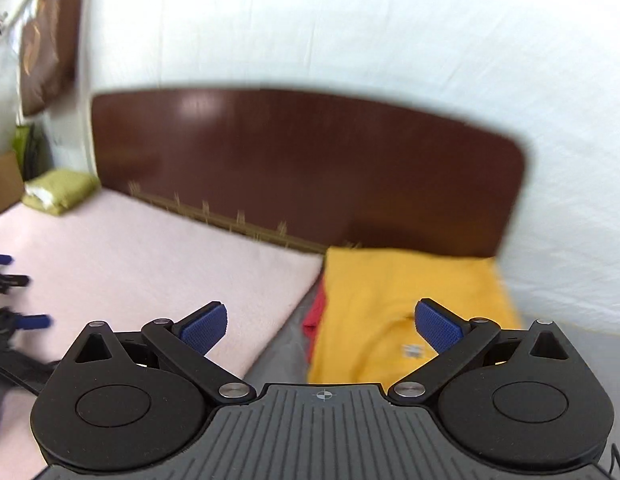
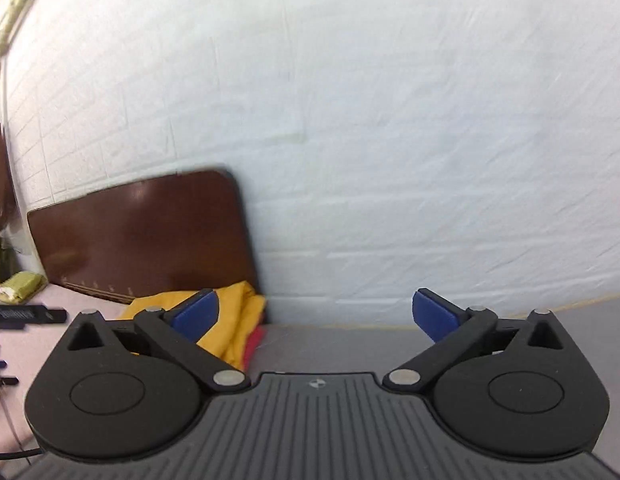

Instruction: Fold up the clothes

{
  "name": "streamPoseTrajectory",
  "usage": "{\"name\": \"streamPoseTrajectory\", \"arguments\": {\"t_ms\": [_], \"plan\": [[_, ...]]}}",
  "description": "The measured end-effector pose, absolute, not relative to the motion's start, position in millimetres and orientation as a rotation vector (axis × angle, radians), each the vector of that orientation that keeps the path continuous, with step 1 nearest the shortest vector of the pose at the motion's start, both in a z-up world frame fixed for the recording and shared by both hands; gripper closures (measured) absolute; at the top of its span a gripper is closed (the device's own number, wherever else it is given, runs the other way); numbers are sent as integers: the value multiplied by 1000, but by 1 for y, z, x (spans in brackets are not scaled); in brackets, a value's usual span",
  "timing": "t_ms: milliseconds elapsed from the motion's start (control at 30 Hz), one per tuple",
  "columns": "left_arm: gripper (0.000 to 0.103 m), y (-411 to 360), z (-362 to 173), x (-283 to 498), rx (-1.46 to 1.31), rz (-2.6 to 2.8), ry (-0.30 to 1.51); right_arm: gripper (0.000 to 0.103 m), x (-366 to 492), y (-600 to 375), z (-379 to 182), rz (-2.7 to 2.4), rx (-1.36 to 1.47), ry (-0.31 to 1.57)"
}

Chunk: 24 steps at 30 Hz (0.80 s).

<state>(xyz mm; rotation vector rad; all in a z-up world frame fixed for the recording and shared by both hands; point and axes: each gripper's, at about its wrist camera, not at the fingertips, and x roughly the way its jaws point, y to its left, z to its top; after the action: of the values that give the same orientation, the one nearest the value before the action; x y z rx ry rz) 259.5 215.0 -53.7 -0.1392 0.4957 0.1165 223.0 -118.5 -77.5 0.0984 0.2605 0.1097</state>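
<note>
A folded yellow garment (image 1: 409,296) lies on the bed's right side by the headboard, on top of a red garment (image 1: 314,314) and a grey one (image 1: 286,354). My left gripper (image 1: 321,326) hovers just before this pile, open, with nothing between its blue pads (image 1: 206,326). In the right wrist view the same yellow garment (image 2: 234,320) and red garment (image 2: 254,344) sit low on the left, partly behind the left finger. My right gripper (image 2: 315,316) is open and empty, facing the white wall past the pile's right side.
A pink blanket (image 1: 130,264) covers the bed in front of a brown headboard (image 1: 310,168). A green bundle (image 1: 58,192) and a cardboard box (image 1: 4,184) sit at the far left. Blurred black and blue tool parts (image 1: 26,320) show at the left edge. White brick wall (image 2: 389,140) stands behind.
</note>
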Motion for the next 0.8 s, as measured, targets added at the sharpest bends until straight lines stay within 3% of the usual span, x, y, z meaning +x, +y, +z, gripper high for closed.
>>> {"name": "streamPoseTrajectory", "arguments": {"t_ms": [167,400,533,800], "plan": [[0,170,-12,125,-125,60,327,0,83,-146,-68,-3,-5,59],[0,90,-7,-18,-56,-82,201,0,-50,-165,-78,-70,-114,-88],[0,68,-7,-61,-38,-229,106,0,-73,-163,-77,-106,-177,-133],[0,83,1,-77,-229,-322,40,0,-73,-163,-74,-60,-137,-117]]}}
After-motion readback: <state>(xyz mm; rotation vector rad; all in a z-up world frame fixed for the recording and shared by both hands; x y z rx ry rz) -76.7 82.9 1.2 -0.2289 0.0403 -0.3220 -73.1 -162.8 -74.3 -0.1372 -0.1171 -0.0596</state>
